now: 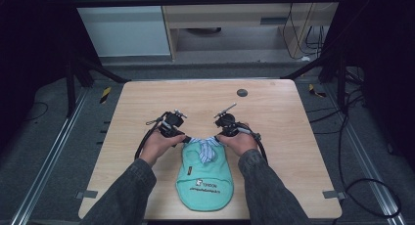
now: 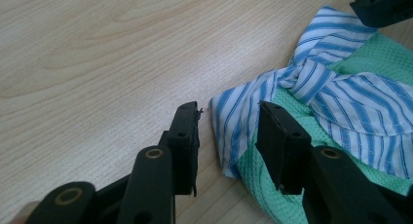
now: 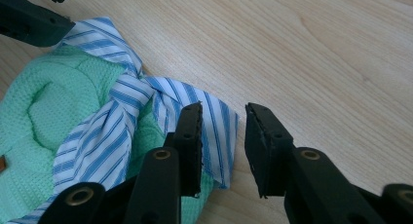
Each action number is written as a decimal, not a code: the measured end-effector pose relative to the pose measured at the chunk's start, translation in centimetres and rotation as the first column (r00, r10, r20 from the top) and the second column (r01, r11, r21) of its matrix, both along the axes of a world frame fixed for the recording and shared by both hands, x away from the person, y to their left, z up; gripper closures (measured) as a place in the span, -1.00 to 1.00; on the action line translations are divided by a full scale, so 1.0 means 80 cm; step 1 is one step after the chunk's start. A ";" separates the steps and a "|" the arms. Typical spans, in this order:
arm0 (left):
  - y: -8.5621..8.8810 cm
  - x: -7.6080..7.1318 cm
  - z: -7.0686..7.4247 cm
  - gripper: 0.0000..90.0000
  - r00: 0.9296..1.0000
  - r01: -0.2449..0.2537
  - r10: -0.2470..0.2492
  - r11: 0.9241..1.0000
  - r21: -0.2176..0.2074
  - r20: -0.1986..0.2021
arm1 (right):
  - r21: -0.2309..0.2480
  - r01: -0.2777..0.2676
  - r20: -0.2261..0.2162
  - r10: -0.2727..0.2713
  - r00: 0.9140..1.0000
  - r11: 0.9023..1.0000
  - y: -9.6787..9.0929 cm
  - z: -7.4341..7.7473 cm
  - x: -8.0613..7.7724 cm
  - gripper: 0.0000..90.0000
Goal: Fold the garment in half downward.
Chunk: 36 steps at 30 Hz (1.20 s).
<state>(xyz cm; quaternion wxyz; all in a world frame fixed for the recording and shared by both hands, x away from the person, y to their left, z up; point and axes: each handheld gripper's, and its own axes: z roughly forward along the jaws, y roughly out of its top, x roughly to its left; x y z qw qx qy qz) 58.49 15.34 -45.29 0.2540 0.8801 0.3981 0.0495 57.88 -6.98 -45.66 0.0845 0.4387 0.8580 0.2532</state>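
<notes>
Closing on striped collar (image 2: 336, 95) of green garment (image 1: 204, 178), laid flat at near-centre of table (image 1: 147, 102). Left gripper (image 2: 226, 136): jaws narrow, collar corner between, not pinched. Right gripper (image 3: 221, 146): likewise (edge barely in). Pinch stripe only, deeper. Plenty of bare wood beyond; near edge close.

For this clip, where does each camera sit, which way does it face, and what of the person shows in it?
High view: above the person's side, looking forward and down at the table; both forearms, left claw, right claw.
Left claw view: rides the left claw, looking along its jaws at the striped collar.
Right claw view: rides the right claw, jaws astride the collar's edge.
Shared: all show the green garment.
</notes>
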 end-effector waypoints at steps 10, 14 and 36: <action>-0.002 0.001 -0.014 0.34 1.000 -0.006 0.006 1.000 0.011 -0.018 | -0.019 0.005 -0.013 -0.005 1.000 1.000 0.007 -0.015 0.001 0.37; -0.004 0.000 -0.019 0.35 1.000 0.001 0.000 1.000 0.017 -0.025 | -0.020 0.009 -0.019 -0.009 1.000 1.000 0.009 -0.018 0.001 0.34; -0.013 -0.006 -0.026 0.72 0.999 0.042 -0.043 0.998 0.047 0.011 | -0.037 -0.035 -0.016 0.034 0.999 0.999 0.018 -0.024 -0.004 0.71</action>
